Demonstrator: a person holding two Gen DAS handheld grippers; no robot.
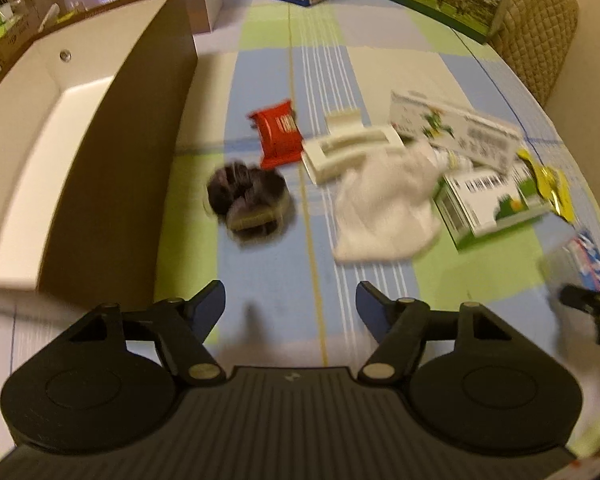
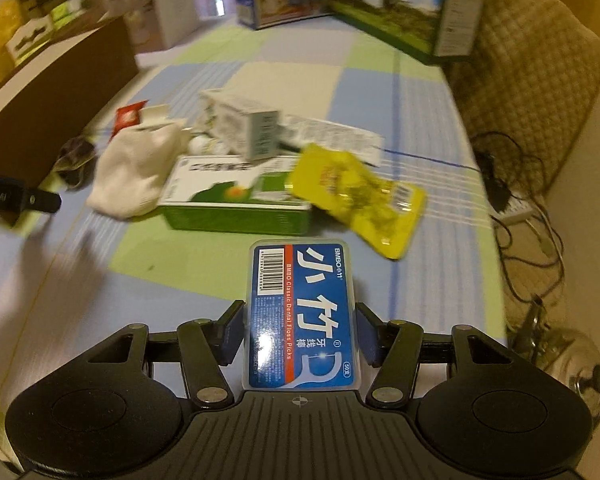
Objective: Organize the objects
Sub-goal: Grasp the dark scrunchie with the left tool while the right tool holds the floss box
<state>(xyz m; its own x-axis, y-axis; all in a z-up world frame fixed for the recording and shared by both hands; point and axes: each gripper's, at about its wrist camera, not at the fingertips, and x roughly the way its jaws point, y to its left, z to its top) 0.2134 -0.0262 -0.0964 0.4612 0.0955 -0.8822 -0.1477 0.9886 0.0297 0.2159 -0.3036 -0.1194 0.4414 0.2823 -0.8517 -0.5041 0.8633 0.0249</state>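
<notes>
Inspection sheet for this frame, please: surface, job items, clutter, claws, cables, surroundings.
Surface: checked tablecloth, blue, green and cream.
Job's things: floss pick box; red packet; white cloth; green carton; yellow pouch; dark bundle.
Clutter: the things lie loose and partly overlapping.
Claws: left claw open, holding nothing; right claw shut on floss pick box.
Cables: tangled wires beyond the table's right edge.
Surroundings: brown box, large printed cartons, quilted chair.
</notes>
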